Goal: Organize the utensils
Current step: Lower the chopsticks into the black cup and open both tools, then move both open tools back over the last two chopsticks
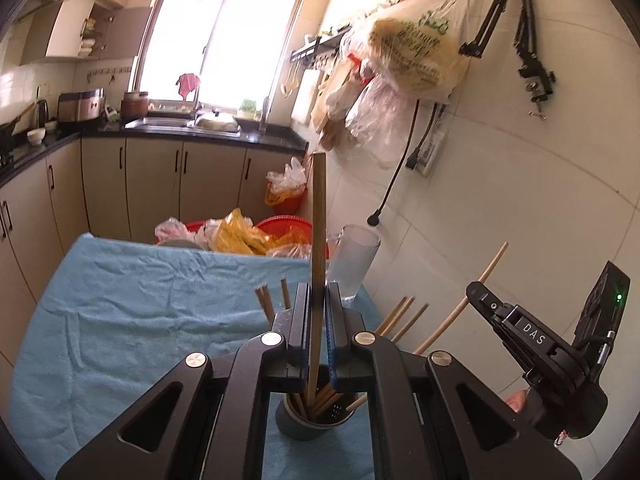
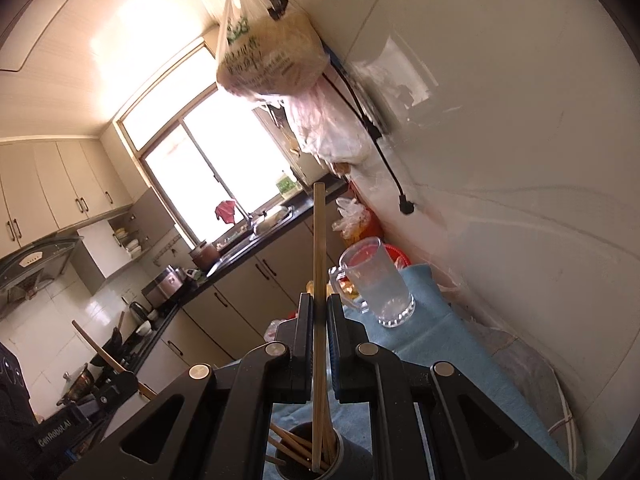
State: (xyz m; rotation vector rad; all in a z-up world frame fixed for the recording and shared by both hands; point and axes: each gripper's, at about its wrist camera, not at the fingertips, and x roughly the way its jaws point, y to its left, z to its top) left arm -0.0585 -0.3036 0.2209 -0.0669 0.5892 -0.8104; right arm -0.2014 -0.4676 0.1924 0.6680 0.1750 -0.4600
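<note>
Each of your grippers clamps one chopstick

Your left gripper (image 1: 318, 312) pinches a chopstick (image 1: 319, 216); your right gripper (image 2: 319, 316) pinches another chopstick (image 2: 319, 248). The holder (image 1: 308, 426) sits bottom centre, partly hidden behind the jaws.

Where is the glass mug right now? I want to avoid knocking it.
The glass mug stands upright on the blue towel, near the white wall, just right of the right gripper.

We are looking along both wrist cameras, close above the tabletop (image 1: 120, 300), facing the window (image 1: 224, 40); both are sharing the glass mug (image 2: 378, 284).
</note>
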